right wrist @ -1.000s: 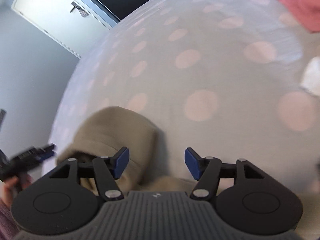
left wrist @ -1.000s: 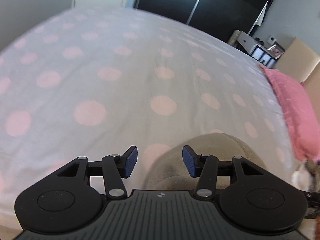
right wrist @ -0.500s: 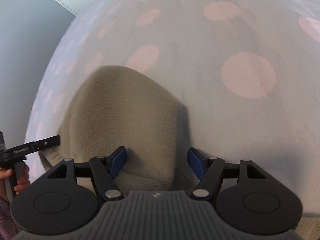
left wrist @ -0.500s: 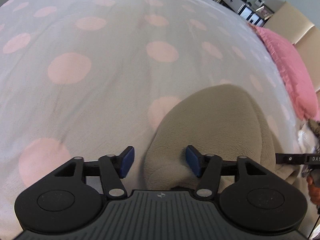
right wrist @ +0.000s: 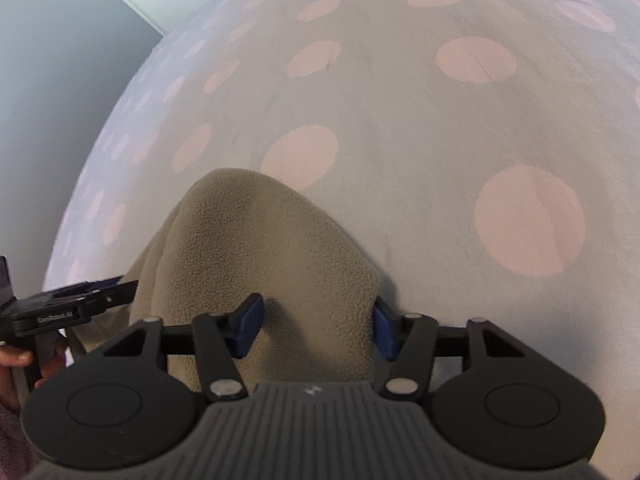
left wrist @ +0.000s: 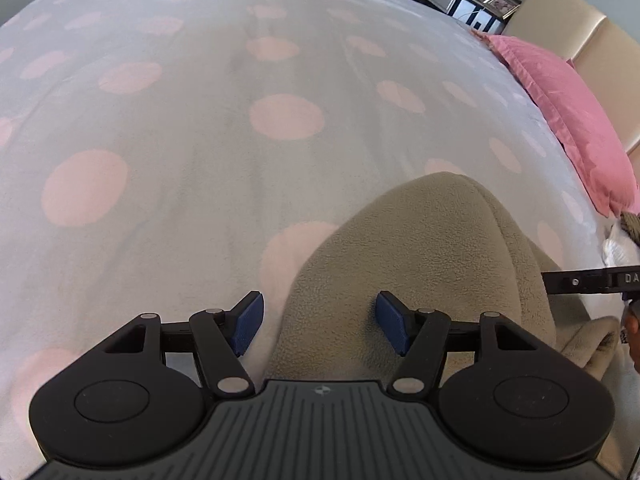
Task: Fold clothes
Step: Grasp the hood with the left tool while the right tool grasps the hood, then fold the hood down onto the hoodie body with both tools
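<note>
The right gripper point(right wrist: 316, 328) has just been closed onto the beige fleece garment point(right wrist: 256, 256); the left gripper point(left wrist: 320, 322), lowered, is held open at its nine-o'clock edge.

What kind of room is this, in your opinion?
Most likely a bedroom: a wide bed cover with pink dots, a pink pillow against a padded headboard, and a beige fleece garment lying on it.

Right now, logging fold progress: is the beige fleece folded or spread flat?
Not flat: the beige fleece humps on the bedspread; neatly folded, cannot tell.
</note>
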The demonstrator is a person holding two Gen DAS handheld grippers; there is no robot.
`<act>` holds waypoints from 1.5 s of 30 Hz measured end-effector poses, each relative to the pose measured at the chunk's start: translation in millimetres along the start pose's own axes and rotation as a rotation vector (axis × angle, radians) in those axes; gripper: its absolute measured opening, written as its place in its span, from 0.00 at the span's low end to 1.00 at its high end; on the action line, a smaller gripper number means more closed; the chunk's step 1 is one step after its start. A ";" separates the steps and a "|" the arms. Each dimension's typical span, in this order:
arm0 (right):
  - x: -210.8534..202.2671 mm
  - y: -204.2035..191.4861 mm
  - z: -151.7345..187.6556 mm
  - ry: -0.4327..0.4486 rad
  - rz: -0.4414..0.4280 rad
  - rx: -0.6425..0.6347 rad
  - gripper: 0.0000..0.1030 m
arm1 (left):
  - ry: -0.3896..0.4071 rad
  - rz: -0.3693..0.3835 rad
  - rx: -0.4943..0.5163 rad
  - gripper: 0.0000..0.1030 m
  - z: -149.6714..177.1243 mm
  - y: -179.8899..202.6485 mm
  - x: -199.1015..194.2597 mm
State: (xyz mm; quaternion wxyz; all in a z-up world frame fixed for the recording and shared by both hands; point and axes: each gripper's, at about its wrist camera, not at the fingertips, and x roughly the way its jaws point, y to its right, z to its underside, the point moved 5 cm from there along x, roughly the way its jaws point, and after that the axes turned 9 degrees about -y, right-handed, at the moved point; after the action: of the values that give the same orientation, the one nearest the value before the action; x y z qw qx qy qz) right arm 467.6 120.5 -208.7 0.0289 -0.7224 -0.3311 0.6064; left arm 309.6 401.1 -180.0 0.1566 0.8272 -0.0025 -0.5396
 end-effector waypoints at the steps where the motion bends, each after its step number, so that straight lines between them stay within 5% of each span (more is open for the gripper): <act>1: 0.4 -2.5 -1.1 0.010 0.019 -0.019 0.43 | 0.007 -0.001 0.014 0.53 0.9 2.7 -0.1; 3: -5.6 -6.0 -2.5 0.040 0.029 -0.046 0.18 | 0.022 0.001 0.037 0.33 1.8 8.2 -2.6; 5: -14.7 -9.6 -2.2 0.070 0.029 -0.073 0.15 | 0.048 -0.023 0.074 0.18 1.7 15.0 -12.7; 8: -39.8 -18.9 4.5 0.128 0.005 -0.140 0.12 | 0.100 -0.040 0.121 0.09 6.0 20.9 -35.1; 16: -125.8 -55.2 52.5 0.276 -0.084 -0.383 0.11 | 0.245 -0.009 0.210 0.06 45.3 37.5 -117.2; 24: -162.4 -74.9 135.3 0.238 -0.086 -0.564 0.10 | 0.221 0.006 0.301 0.05 123.8 53.3 -168.7; 40: -99.7 -49.6 261.2 0.072 0.087 -0.677 0.10 | 0.018 -0.190 0.554 0.05 242.0 84.5 -122.1; 45: -100.4 -45.8 273.1 0.107 0.088 -0.624 0.14 | 0.010 -0.251 0.573 0.07 256.4 91.8 -120.7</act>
State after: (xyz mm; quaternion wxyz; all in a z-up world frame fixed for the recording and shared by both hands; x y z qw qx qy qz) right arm 198.3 6.4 -174.2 -0.2028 -0.7409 -0.4676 0.4374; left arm 45.2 268.9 -142.9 -0.1506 0.8341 -0.0516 -0.5281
